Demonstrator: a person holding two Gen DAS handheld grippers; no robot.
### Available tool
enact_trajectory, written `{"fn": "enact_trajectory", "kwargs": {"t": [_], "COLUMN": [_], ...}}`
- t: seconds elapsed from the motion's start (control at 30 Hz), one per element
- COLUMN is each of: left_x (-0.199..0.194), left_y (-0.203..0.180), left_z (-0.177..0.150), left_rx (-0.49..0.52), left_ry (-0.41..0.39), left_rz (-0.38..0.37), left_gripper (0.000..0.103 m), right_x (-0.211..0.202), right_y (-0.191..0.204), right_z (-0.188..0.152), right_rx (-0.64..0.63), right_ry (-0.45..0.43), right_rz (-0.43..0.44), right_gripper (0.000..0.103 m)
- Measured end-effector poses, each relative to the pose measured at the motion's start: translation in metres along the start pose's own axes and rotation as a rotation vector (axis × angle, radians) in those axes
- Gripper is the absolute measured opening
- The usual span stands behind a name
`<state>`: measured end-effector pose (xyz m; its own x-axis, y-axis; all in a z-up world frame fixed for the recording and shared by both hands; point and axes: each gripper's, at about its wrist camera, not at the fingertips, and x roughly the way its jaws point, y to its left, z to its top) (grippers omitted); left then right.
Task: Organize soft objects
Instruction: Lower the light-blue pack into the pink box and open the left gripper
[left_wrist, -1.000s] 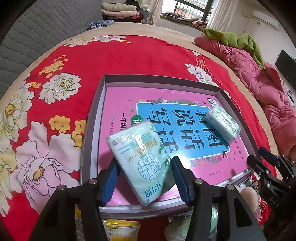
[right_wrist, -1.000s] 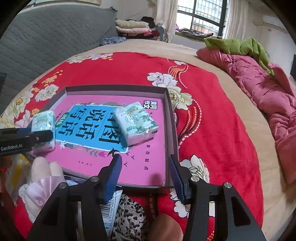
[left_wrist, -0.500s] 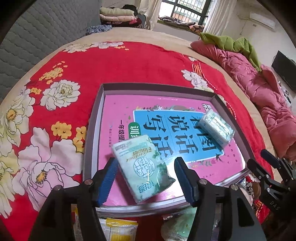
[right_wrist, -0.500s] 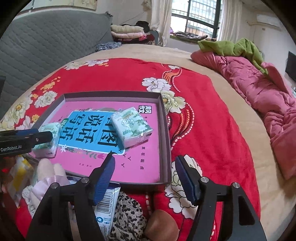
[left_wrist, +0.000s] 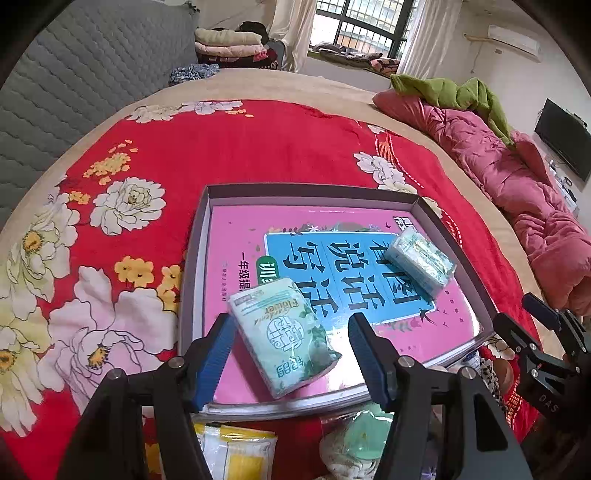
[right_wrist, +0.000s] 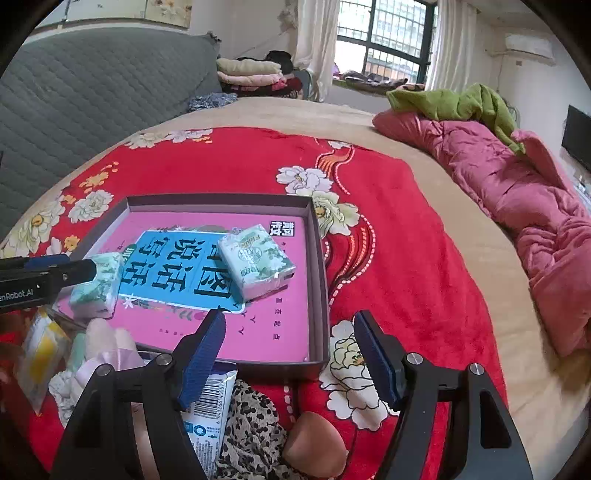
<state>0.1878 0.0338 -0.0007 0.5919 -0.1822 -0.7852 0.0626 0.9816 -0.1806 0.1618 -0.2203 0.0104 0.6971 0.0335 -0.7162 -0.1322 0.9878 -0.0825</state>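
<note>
- We're hovering the left gripper (left_wrist: 291, 332) spread wide around a tissue pack (left_wrist: 282, 332), pads not touching, at the tray's (left_wrist: 310, 192) 7 o'clock.
- We're opening the right gripper (right_wrist: 290, 343), nothing between its jaws; second tissue pack (right_wrist: 256, 260) lying at 11 o'clock.

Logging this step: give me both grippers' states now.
Left gripper: open, holds nothing; tissue pack lies loose between its jaws.
Right gripper: opening, empty.

The shallow grey cardboard tray (left_wrist: 192, 266) looks matt, its pink printed liner (left_wrist: 236, 236) glossy enough to catch glare. Two pale green tissue packs (left_wrist: 280, 336) (left_wrist: 421, 260) wear shiny, crinkled plastic film. The red floral blanket (left_wrist: 258, 147) is plush fleece; the grey quilted headboard (right_wrist: 92, 96) is stitched cloth.
</note>
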Motion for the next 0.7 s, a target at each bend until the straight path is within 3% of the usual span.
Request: {"fn": "enact_trajectory", "kwargs": {"t": [0.5, 0.7], "left_x": [-0.059, -0.072], "left_y": [0.037, 0.041], "left_z": [-0.006, -0.018], "left_rx": [-0.062, -0.064], "left_ry": [-0.122, -0.127], "left_rz": [0.064, 0.098], "left_gripper": [0.064, 0.064], "right_x": [-0.034, -0.052], "right_y": [-0.005, -0.013], "right_z": [0.002, -0.003], "right_rx": [0.013, 0.019], "right_ry": [-0.075, -0.102], "right_rz": [-0.007, -0.004], "right_gripper": [0.075, 0.075]}}
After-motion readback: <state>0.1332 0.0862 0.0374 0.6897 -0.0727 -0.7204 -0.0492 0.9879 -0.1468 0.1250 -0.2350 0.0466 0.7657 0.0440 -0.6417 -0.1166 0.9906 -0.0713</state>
